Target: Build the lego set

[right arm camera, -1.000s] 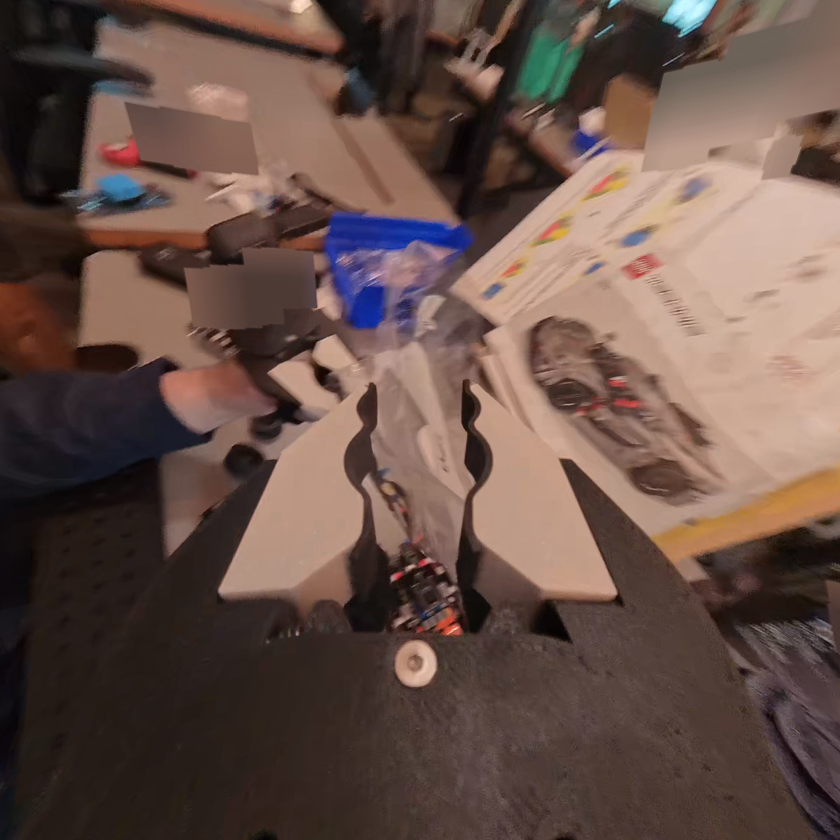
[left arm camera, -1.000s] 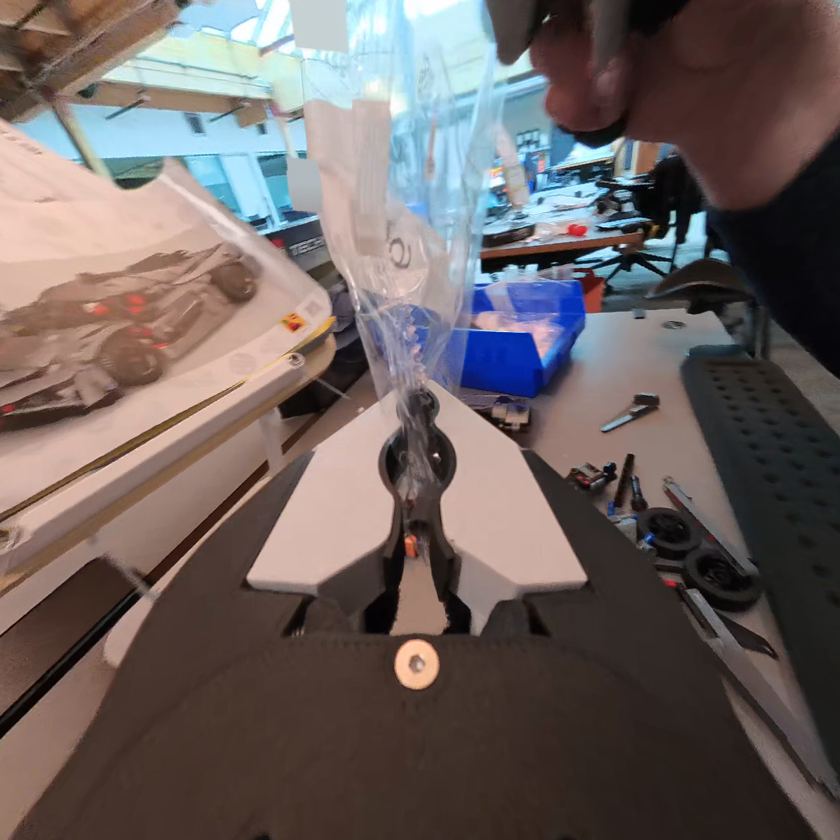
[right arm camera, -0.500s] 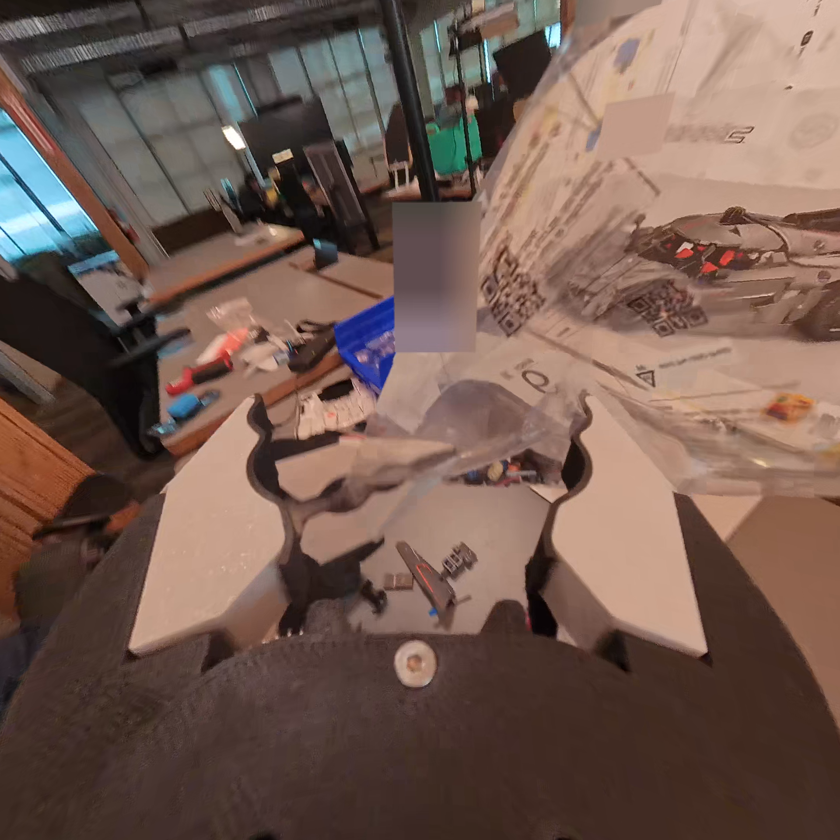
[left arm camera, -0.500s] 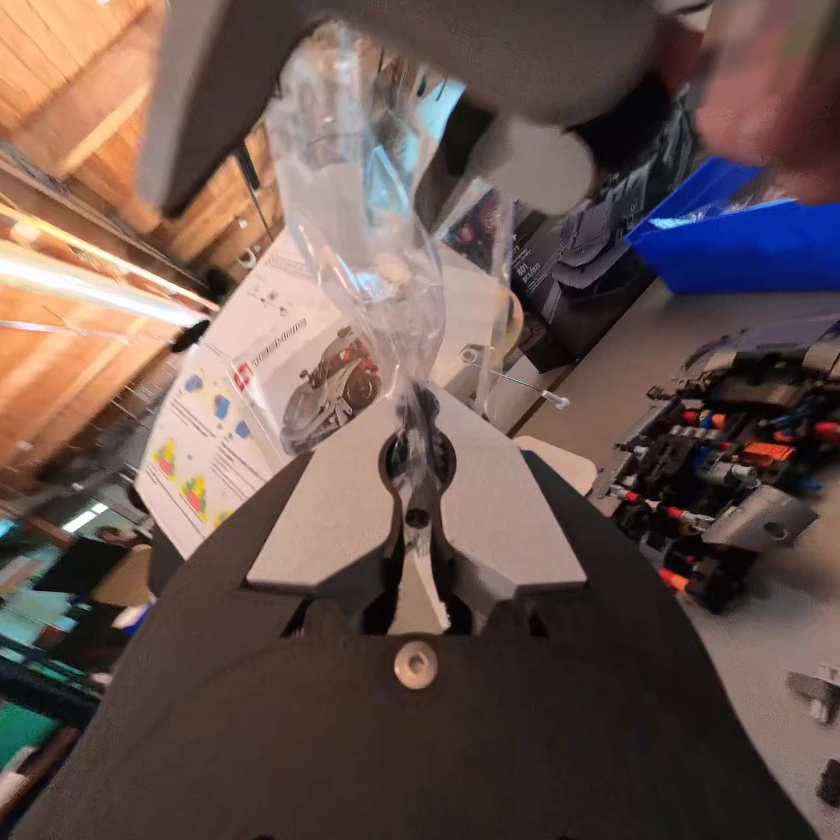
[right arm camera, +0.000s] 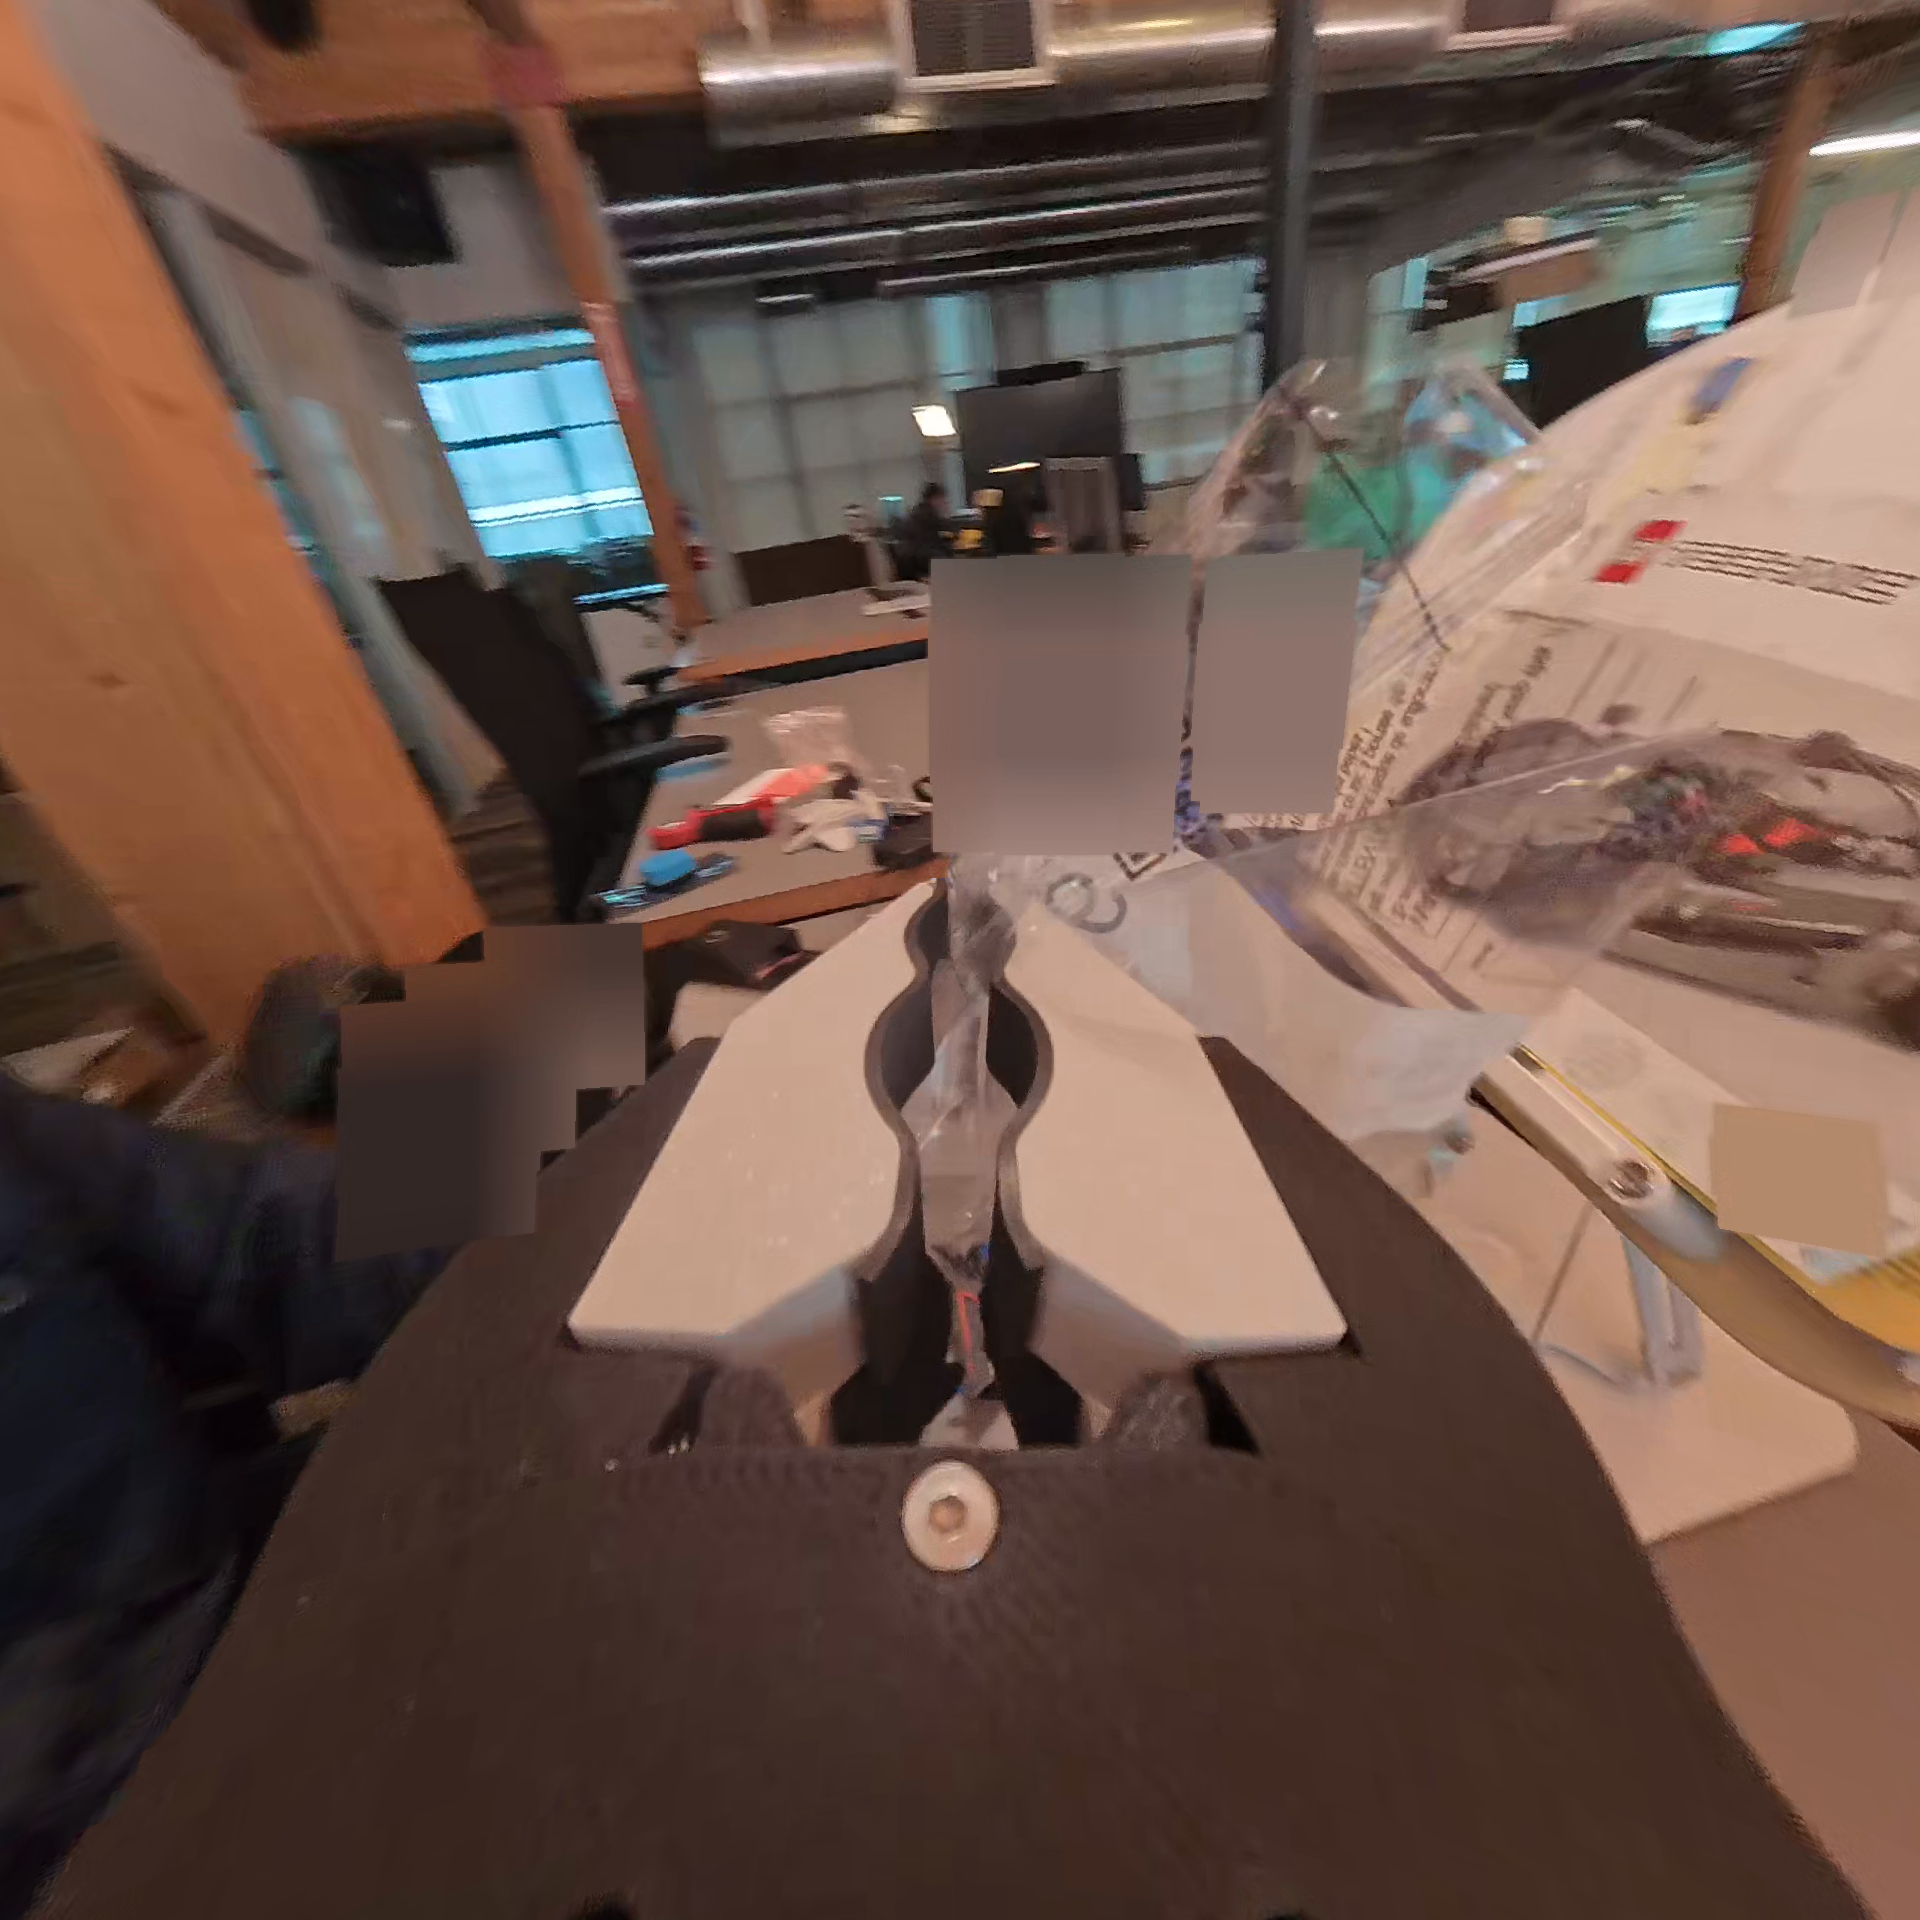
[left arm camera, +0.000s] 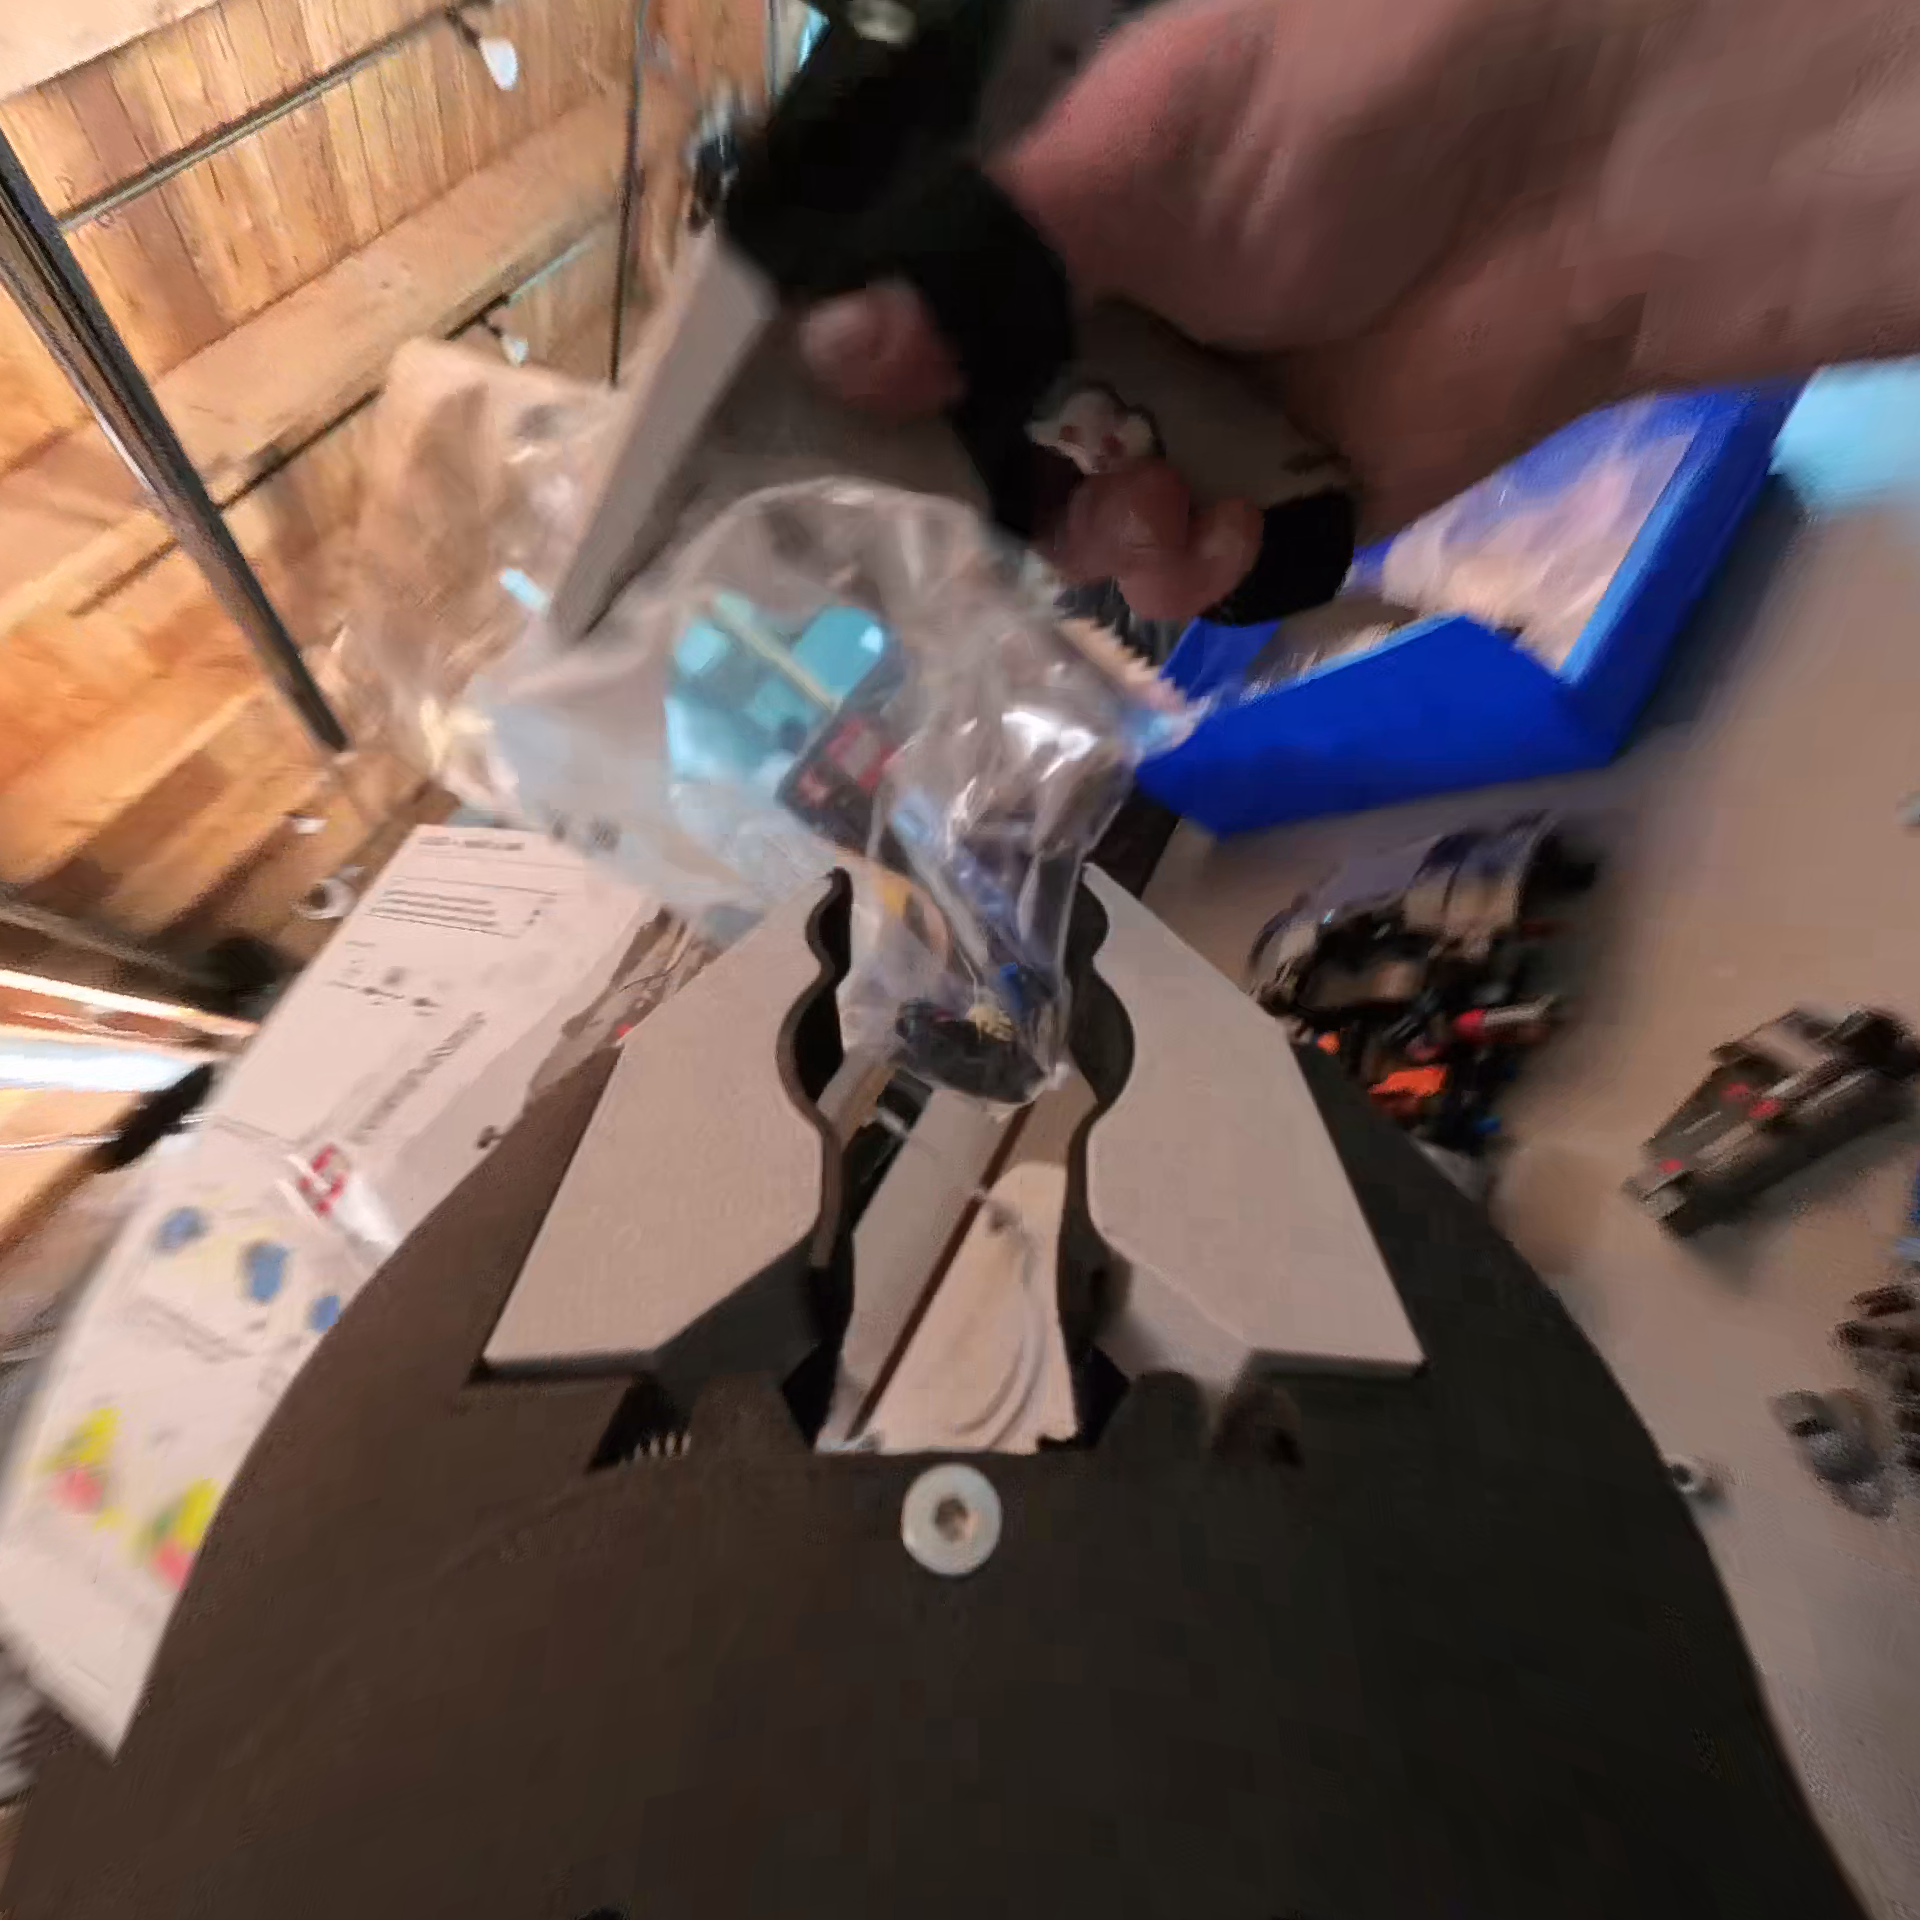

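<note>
Clear parts bag held over the table

The right gripper (right arm camera: 961, 1039) pinches the plastic bag (left arm camera: 914, 727); the left gripper (left arm camera: 961, 997) gapes apart around its dangling end.

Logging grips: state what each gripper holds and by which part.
Right gripper is shut on the clear plastic bag, pinching a twisted end. Left gripper is open, holding nothing.

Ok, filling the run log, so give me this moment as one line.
left gripper: open, around clear bag | right gripper: shut on bag | parts still inside | model on table
</note>
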### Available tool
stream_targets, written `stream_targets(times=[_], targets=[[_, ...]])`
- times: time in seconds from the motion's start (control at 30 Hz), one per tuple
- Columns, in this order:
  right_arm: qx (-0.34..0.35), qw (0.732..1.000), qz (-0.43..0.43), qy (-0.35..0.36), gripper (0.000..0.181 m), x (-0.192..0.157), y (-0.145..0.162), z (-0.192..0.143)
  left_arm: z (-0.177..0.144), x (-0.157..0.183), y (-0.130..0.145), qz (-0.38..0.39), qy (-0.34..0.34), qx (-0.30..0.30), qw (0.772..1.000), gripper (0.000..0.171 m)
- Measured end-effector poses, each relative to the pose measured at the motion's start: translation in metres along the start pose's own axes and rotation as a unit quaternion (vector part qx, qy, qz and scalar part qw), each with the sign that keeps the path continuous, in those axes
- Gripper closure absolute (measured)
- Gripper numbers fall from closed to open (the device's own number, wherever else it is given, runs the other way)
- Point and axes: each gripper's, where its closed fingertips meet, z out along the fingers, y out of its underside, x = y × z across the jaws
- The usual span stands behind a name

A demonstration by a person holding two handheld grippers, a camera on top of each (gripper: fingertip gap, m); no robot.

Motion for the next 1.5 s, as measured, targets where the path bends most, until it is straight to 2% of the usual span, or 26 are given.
stream_targets(times=[0.1, 0.17, 0.23, 0.3, 0.4, 0.47, 0.5, 0.53, 0.57, 0.6, 0.67, 0.77, 0.8, 0.87, 0.9, 0.93, 1.0, 1.03, 1.07, 1.17, 1.27, 1.3, 1.33, 1.4, 1.47, 1.5], targets=[[0.023, 0.998, -0.009, -0.059, 0.181, -0.013, -0.015, -0.017, -0.019, -0.023, -0.004, -0.131, 0.042, 0.069, 0.988, 0.115], [0.017, 0.992, -0.011, -0.121, 0.181, -0.028, -0.017, -0.026, -0.029, -0.035, 0.002, -0.223, 0.087, 0.105, 0.965, 0.103], [0.023, 0.986, -0.015, -0.164, 0.181, -0.039, -0.018, -0.031, -0.033, -0.05, 0.016, -0.303, 0.105, 0.118, 0.94, 0.101], [0.037, 0.974, -0.016, -0.225, 0.181, -0.058, -0.019, -0.033, -0.029, -0.045, 0.022, -0.415, 0.172, 0.138, 0.883, 0.08], [0.024, 0.95, -0.03, -0.311, 0.181, -0.088, -0.005, -0.03, -0.022, -0.031, 0.015, -0.54, 0.274, 0.198, 0.771, 0.074], [0.01, 0.943, -0.027, -0.331, 0.181, -0.094, 0.005, -0.025, -0.029, -0.025, -0.001, -0.57, 0.34, 0.249, 0.705, 0.084], [0.007, 0.941, -0.021, -0.339, 0.181, -0.094, 0.008, -0.023, -0.038, -0.02, -0.009, -0.571, 0.384, 0.265, 0.675, 0.099], [0.002, 0.94, -0.013, -0.341, 0.181, -0.093, 0.011, -0.022, -0.047, -0.017, -0.016, -0.566, 0.417, 0.278, 0.655, 0.114], [-0.002, 0.942, -0.006, -0.335, 0.181, -0.09, 0.013, -0.02, -0.051, -0.014, -0.017, -0.552, 0.423, 0.282, 0.661, 0.135], [-0.002, 0.945, -0.003, -0.326, 0.179, -0.086, 0.013, -0.02, -0.051, -0.015, -0.015, -0.535, 0.404, 0.284, 0.686, 0.153], [-0.01, 0.956, 0.002, -0.293, 0.173, -0.074, 0.014, -0.02, -0.054, -0.022, -0.009, -0.52, 0.379, 0.283, 0.711, 0.171], [-0.028, 0.982, -0.005, -0.188, 0.176, -0.038, 0.018, -0.021, -0.059, -0.054, 0.006, -0.499, 0.281, 0.28, 0.77, 0.171], [-0.042, 0.989, 0.008, -0.145, 0.175, -0.022, 0.022, -0.021, -0.062, -0.063, 0.01, -0.495, 0.259, 0.275, 0.783, 0.171], [-0.061, 0.992, 0.009, -0.11, 0.181, -0.009, 0.031, -0.018, -0.062, -0.069, 0.019, -0.469, 0.228, 0.241, 0.818, 0.171], [-0.062, 0.993, 0.006, -0.1, 0.18, -0.007, 0.032, -0.016, -0.063, -0.071, 0.021, -0.463, 0.215, 0.237, 0.826, 0.171], [-0.06, 0.993, 0.017, -0.098, 0.178, -0.006, 0.031, -0.015, -0.065, -0.072, 0.02, -0.46, 0.215, 0.241, 0.827, 0.171], [-0.049, 0.992, 0.059, -0.103, 0.144, -0.004, 0.028, -0.014, -0.066, -0.075, 0.025, -0.454, 0.201, 0.241, 0.834, 0.171], [-0.044, 0.991, 0.075, -0.104, 0.132, -0.001, 0.027, -0.014, -0.068, -0.076, 0.027, -0.449, 0.2, 0.244, 0.836, 0.171], [-0.035, 0.99, 0.084, -0.105, 0.129, 0.001, 0.024, -0.015, -0.071, -0.075, 0.027, -0.444, 0.204, 0.246, 0.837, 0.171], [-0.018, 0.991, 0.084, -0.1, 0.138, 0.002, 0.02, -0.013, -0.071, -0.074, 0.034, -0.432, 0.197, 0.227, 0.85, 0.171], [-0.031, 0.992, 0.078, -0.093, 0.175, 0.002, 0.025, -0.01, -0.074, -0.072, 0.036, -0.425, 0.204, 0.227, 0.852, 0.171], [-0.04, 0.992, 0.071, -0.1, 0.18, -0.002, 0.028, -0.009, -0.076, -0.069, 0.035, -0.427, 0.221, 0.226, 0.848, 0.171], [-0.055, 0.989, 0.066, -0.119, 0.181, -0.009, 0.031, -0.008, -0.076, -0.067, 0.035, -0.436, 0.237, 0.219, 0.84, 0.164], [-0.088, 0.985, 0.047, -0.139, 0.181, -0.019, 0.039, -0.005, -0.077, -0.066, 0.033, -0.466, 0.268, 0.211, 0.817, 0.132], [-0.113, 0.982, 0.031, -0.146, 0.181, -0.024, 0.043, -0.001, -0.082, -0.065, 0.027, -0.492, 0.304, 0.224, 0.784, 0.129], [-0.125, 0.979, 0.026, -0.156, 0.181, -0.027, 0.045, 0.001, -0.082, -0.061, 0.025, -0.494, 0.318, 0.223, 0.778, 0.131]])
